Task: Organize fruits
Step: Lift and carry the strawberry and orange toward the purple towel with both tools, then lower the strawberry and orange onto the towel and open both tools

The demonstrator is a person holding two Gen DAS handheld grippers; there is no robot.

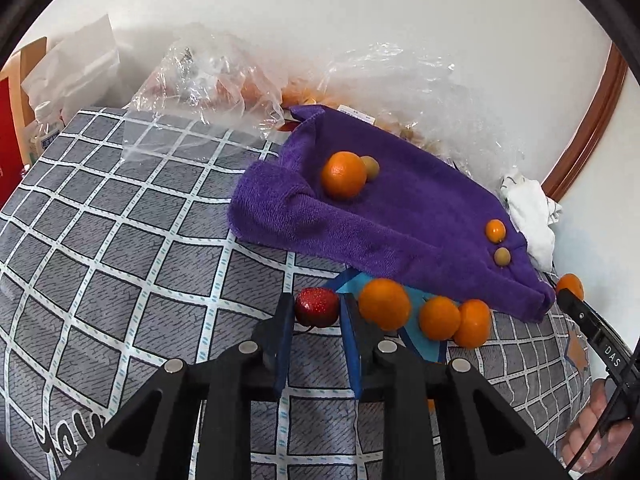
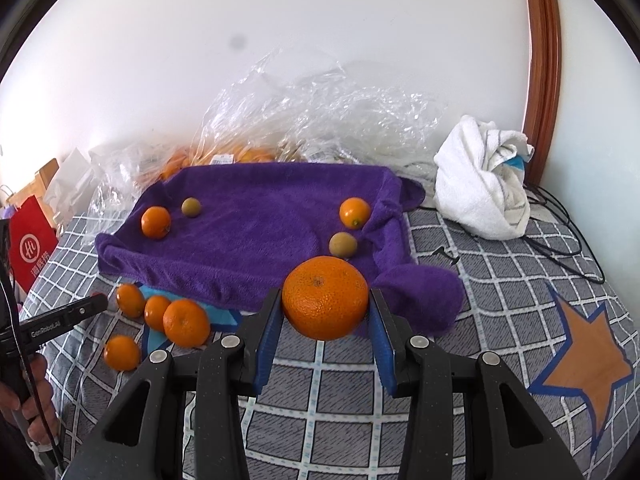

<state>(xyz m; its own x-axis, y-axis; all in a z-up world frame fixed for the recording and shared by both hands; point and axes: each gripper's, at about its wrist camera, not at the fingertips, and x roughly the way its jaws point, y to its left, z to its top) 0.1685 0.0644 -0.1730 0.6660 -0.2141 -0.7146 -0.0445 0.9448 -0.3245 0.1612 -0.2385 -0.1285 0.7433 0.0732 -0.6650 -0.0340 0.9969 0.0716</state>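
The middle of the purple towel (image 2: 256,232) lies bare; loose oranges (image 2: 176,316) crowd its near edge, crumpled plastic (image 2: 320,120) backs it.

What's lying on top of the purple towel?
On the purple fleece towel: two small oranges and two olive-green round fruits. Anything under it is hidden.

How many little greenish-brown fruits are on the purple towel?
2. One fruit sits near an orange at the purple towel's far left; the other sits just in front of a small orange at its right. More may hide in the plastic bags.
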